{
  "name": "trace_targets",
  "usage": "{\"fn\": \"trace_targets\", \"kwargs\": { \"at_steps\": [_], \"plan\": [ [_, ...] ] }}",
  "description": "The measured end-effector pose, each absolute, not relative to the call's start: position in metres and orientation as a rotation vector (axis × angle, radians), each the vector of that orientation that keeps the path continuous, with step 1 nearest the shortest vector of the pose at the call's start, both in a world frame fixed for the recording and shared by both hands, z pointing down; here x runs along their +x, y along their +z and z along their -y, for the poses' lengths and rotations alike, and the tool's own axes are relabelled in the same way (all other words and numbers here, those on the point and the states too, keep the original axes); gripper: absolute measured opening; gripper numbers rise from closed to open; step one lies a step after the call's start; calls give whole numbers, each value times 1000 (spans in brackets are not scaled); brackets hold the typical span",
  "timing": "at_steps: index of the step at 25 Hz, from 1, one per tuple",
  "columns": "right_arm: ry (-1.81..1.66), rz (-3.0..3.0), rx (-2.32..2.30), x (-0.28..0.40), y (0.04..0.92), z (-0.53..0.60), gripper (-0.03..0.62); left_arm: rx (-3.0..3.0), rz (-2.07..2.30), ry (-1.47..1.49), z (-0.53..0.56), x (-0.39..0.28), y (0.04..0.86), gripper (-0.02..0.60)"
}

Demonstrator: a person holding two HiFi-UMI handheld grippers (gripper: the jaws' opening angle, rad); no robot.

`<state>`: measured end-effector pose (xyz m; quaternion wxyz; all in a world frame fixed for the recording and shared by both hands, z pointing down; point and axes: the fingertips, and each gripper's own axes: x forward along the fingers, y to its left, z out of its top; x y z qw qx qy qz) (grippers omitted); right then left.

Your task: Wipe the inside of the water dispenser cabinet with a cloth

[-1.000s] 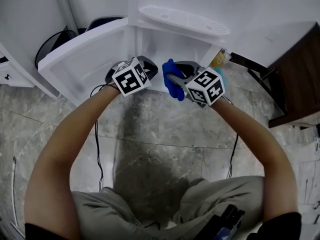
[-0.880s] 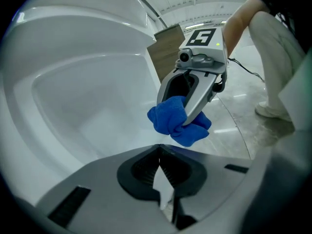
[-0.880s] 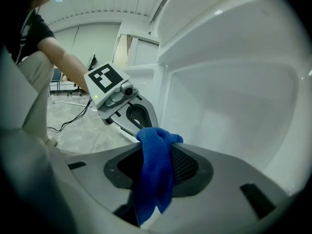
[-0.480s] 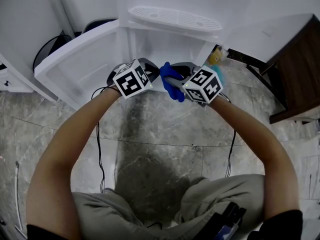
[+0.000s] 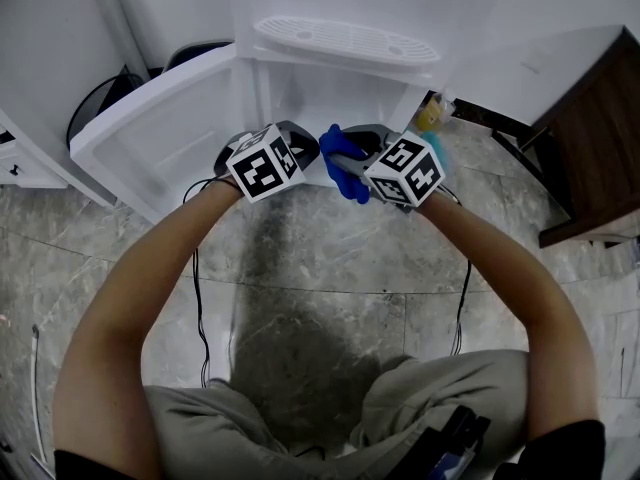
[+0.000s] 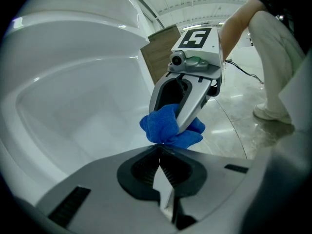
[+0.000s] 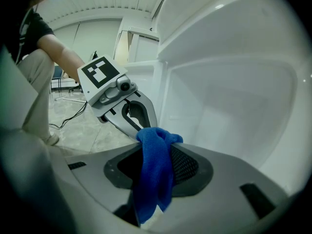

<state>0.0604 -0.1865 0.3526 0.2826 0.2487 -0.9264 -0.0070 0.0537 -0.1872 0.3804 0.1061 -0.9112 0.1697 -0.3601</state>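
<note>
1. Well, the right gripper has its jaws squeezed on the blue cloth.
2. The cloth lies long-ways between those jaws. A soft bunch of it pokes out past the tips.
3. The left gripper has its jaws pressed together with nothing in them. Its tip is just beside the bunch of cloth. I cannot tell if they touch.
4. The white cabinet is open, straight ahead of both tips and a bit lower. The cloth is at its mouth, apart from the back wall.
5. I think the next move is a push forward and in. The right hand has the cloth, so it should go first.
6. The cabinet door hangs open on the left side, near the left gripper.
7. Counting: one cloth, two grippers, one cabinet, one door.
</note>
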Motion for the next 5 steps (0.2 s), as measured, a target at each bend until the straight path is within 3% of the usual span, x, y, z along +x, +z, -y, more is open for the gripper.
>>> {"fn": "trace_targets", "kwargs": {
  "at_steps": [5],
  "plan": [
    [-17, 2475, 665, 62, 353, 187, 130, -2685, -493, -1060, 186, 57, 380, 6]
  ]
}}
